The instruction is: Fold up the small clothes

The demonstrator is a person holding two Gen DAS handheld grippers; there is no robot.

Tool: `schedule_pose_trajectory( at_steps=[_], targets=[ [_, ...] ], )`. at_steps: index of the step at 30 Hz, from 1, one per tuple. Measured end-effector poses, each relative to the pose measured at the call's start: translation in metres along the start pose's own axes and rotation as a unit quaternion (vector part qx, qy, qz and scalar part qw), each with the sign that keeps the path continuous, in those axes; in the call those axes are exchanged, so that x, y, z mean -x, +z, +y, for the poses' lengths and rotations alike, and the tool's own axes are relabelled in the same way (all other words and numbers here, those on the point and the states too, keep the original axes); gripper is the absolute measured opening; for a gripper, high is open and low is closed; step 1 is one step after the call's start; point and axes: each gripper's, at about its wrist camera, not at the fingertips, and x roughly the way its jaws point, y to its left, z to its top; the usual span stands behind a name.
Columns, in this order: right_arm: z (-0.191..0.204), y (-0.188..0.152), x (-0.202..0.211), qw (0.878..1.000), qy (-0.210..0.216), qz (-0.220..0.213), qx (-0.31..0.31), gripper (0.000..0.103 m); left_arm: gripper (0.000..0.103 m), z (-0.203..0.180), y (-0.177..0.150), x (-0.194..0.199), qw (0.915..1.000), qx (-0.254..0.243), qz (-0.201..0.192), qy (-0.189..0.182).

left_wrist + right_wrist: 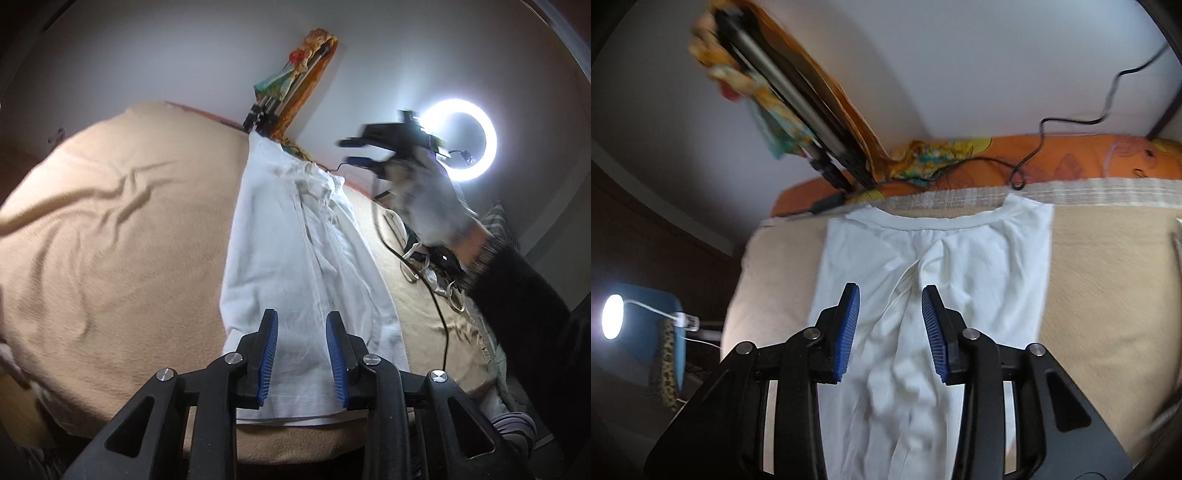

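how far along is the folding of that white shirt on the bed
Partly done. The white shirt lies on the beige blanket as a long narrow strip, both sides apparently folded in toward the middle. Nothing is in hand: the left gripper and right gripper both hover over it with jaws apart and empty. Left to do, probably: fold the strip across its length into a compact bundle.

Ring light (pixel 458 140) glares white in my left view, and my other hand (pixel 424 199) before it is motion-blurred. A small lamp (pixel 612 316) blows out my right view's left edge. Both views bend and go dark at the corners.
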Motion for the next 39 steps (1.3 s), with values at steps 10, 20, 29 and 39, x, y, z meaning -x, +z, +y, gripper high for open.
schedule_pose_trajectory(
  at_steps=[10, 20, 29, 39],
  targets=[
    [-0.005, -0.133, 0.147, 0.999, -0.012, -0.029, 0.022, 0.037, 0.05, 0.014, 0.011, 0.021, 0.998, -0.046, 0.041, 0.015],
    [0.062, -0.273, 0.169, 0.995, -0.008, 0.021, 0.098, 0.037, 0.057, 0.041, -0.005, -0.009, 0.992, -0.011, 0.126, 0.008],
    [0.04, -0.337, 0.137, 0.984, -0.135, 0.065, 0.101, 0.037, 0.057, 0.054, -0.015, -0.014, 0.9898, 0.011, 0.142, 0.004],
    [-0.005, -0.35, 0.136, 0.996, -0.032, 0.087, 0.008, 0.037, 0.013, 0.045, -0.013, -0.032, 0.986, 0.005, 0.164, -0.027]
  ],
)
